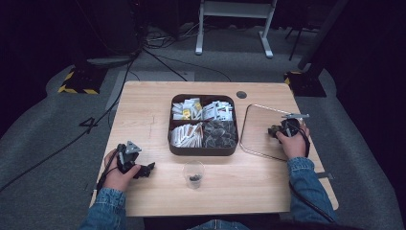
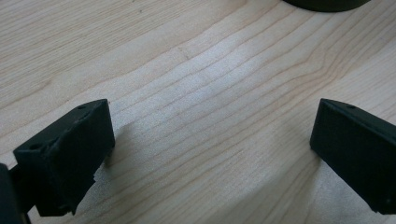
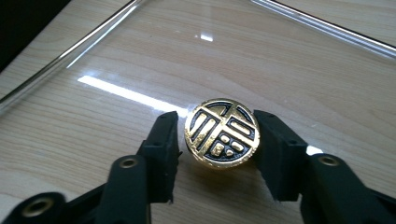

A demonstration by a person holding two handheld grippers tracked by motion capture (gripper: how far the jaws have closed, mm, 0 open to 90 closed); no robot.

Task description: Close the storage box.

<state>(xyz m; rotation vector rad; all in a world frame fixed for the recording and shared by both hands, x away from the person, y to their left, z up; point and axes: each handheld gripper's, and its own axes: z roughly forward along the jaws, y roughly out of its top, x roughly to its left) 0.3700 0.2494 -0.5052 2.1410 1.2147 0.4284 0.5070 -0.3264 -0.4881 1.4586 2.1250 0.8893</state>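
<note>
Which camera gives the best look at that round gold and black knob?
The right gripper view: the knob sits close up on the clear lid, patterned top plain, between the right gripper's jaws. The high view gives just a dark speck by that gripper; the left gripper view looks at bare wood.

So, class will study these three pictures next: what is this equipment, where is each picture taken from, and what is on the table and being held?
A person holds a hand-worked claw in each hand. One picture looks down from above; the other two ride on the claws. On the table sit a box of packets, a cup and a glass lid. The left claw is open over bare wood. The right claw has its jaws on either side of the lid's gold knob, seemingly touching it.
</note>
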